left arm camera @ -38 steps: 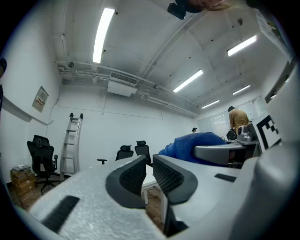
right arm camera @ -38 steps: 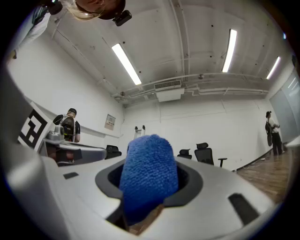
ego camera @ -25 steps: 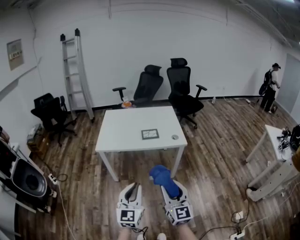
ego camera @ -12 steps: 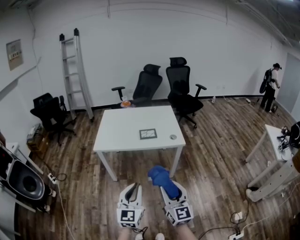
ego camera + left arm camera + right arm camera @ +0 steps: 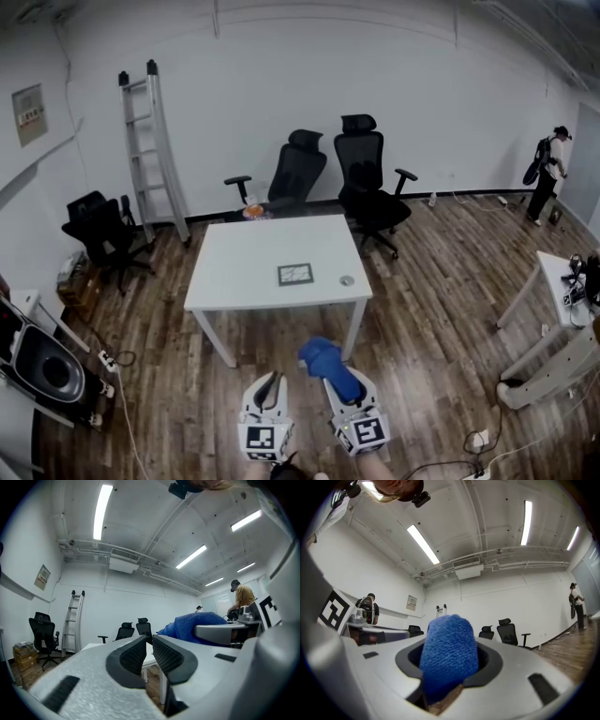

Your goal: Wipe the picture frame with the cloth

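A small picture frame [image 5: 295, 275] lies flat on the white table [image 5: 244, 272], right of its middle. My right gripper [image 5: 330, 372] is held low in front of the table, shut on a blue cloth [image 5: 327, 361] that bulges out between the jaws [image 5: 449, 656]. My left gripper [image 5: 269, 387] is beside it at the left, shut with nothing between its pads [image 5: 148, 654]. Both grippers are well short of the table's near edge.
A small round object [image 5: 347, 279] lies on the table right of the frame. Two black office chairs [image 5: 337, 173] stand behind the table, a ladder [image 5: 150, 141] leans on the wall, and another chair [image 5: 98, 225] stands left. A second white table [image 5: 553, 319] is at the right; a person [image 5: 547, 173] stands far right.
The view has shifted slightly, with the table sitting a little lower and nearer in the head view. Both grippers keep their places and their grip.
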